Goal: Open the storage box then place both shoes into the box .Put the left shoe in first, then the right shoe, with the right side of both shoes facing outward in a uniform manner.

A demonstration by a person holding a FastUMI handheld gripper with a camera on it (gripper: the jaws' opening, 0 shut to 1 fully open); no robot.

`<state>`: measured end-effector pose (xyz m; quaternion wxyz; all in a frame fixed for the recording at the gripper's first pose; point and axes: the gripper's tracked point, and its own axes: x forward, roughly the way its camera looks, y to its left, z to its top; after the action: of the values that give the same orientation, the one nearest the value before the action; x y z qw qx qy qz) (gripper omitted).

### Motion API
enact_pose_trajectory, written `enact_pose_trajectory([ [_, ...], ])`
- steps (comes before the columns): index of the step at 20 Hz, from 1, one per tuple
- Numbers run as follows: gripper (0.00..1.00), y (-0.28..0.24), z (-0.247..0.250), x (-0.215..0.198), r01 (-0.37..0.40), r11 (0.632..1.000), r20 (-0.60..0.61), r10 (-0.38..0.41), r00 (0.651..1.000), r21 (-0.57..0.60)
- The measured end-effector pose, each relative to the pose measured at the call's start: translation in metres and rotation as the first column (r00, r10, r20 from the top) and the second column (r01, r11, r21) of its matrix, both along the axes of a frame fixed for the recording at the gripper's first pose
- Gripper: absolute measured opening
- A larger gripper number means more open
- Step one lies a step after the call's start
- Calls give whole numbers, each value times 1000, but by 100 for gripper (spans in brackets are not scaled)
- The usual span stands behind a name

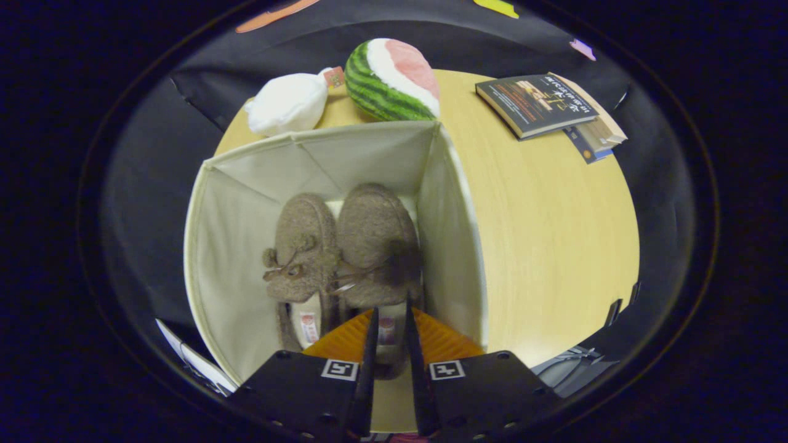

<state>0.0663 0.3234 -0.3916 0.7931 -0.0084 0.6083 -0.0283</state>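
Gripper (389,320): positioned above the near end of the storage box; the fingers are drawn close together with a narrow gap, and the heel of the right-hand shoe is seen in that gap. Whether both fingers press on the heel cannot be told.
Storage box (452,203): open, with no lid seen on it; it is set on the wooden table (554,227), at 12 o'clock from the fingers.
Left-hand shoe (303,246): lying inside the box, toe toward 12 o'clock, touching its neighbour.
Right-hand shoe (377,243): lying inside the box at 3 o'clock of the other shoe, against the box wall, heel at the fingertips.
Bystander items: a white plush (289,103) and a watermelon plush (394,80) beyond the box at 12 o'clock; stacked books (548,107) at 2 o'clock.
Progress: opening is judged done; both shoes are judged placed.
Remaining: release and withdrawal only, if the heel is gripped.
Orientation: both toes point alike; the outward-facing side cannot be confirmed.
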Motion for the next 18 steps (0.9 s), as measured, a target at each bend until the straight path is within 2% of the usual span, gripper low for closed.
enact_pose_trajectory([
  [2, 42, 6, 17, -3, -9, 999, 40, 7, 999, 52],
  [5, 70, 0, 50, -6, -60, 996, 139, 50, 989, 67],
  [7, 79, -11, 76, -10, -89, 995, 218, 75, 973, 54],
  [11, 90, -45, 130, -21, -127, 991, 375, 103, 921, 41],
  [13, 91, -63, 161, -24, -153, 988, 465, 127, 876, 19],
  [15, 98, -85, 195, -27, -174, 985, 562, 153, 813, -17],
  [18, 98, -121, 254, -38, -181, 980, 708, 182, 682, -78],
])
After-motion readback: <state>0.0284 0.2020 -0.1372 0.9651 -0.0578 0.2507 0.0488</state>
